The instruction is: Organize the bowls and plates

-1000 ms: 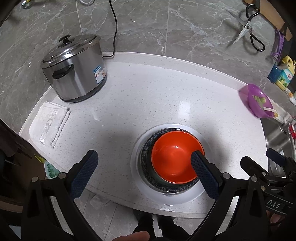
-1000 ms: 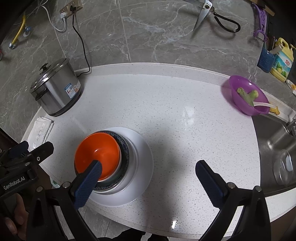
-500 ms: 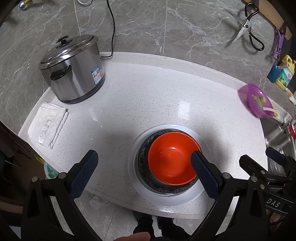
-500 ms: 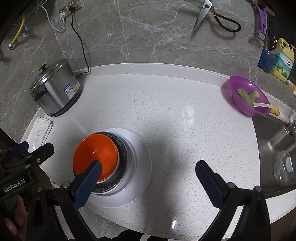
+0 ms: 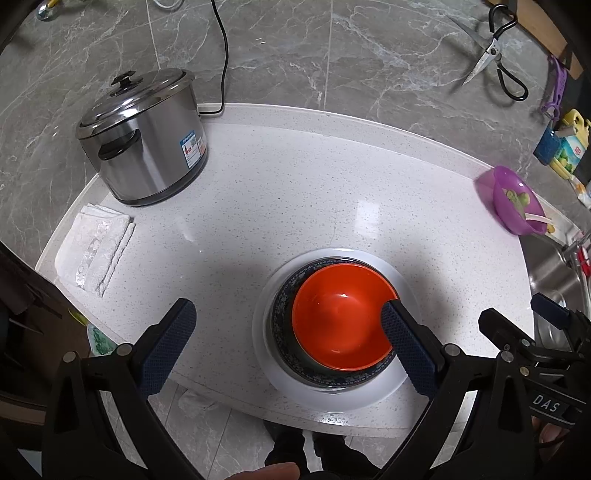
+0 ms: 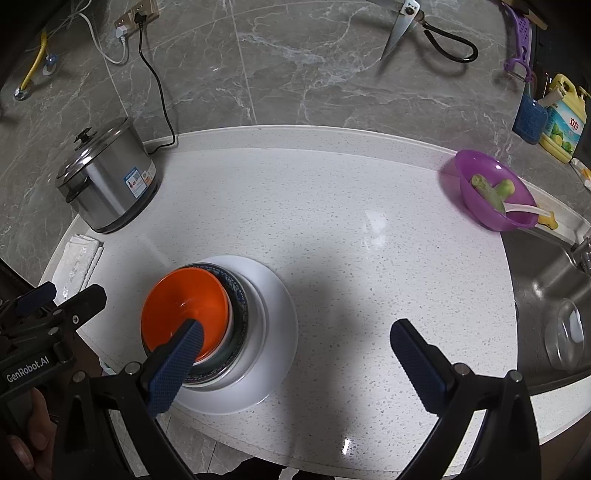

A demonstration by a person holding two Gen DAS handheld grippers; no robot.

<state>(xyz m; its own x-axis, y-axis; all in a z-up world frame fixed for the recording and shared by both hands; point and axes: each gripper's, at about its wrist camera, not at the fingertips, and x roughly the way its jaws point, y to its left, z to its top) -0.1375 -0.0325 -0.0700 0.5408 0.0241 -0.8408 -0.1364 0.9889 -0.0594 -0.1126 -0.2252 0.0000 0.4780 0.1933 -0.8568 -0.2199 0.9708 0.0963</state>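
An orange bowl [image 5: 340, 325] sits nested in a dark blue patterned bowl [image 5: 284, 332], which stands on a white plate [image 5: 347, 400] near the counter's front edge. The same stack shows in the right wrist view: orange bowl [image 6: 184, 306], dark bowl [image 6: 238, 314], plate [image 6: 277, 332]. My left gripper [image 5: 284, 343] is open and empty above the counter, its right finger over the stack. My right gripper [image 6: 291, 358] is open and empty, its left finger over the orange bowl.
A steel rice cooker [image 5: 144, 136] and a folded white cloth [image 5: 92, 251] are at the left. A purple bowl with food scraps [image 6: 491, 192] sits by the sink [image 6: 554, 288] at the right. Scissors [image 6: 424, 29] and dish soap [image 6: 561, 118] are at the back.
Both grippers have drifted slightly back from the stack. Both stay open, and the stack has not moved on the counter.
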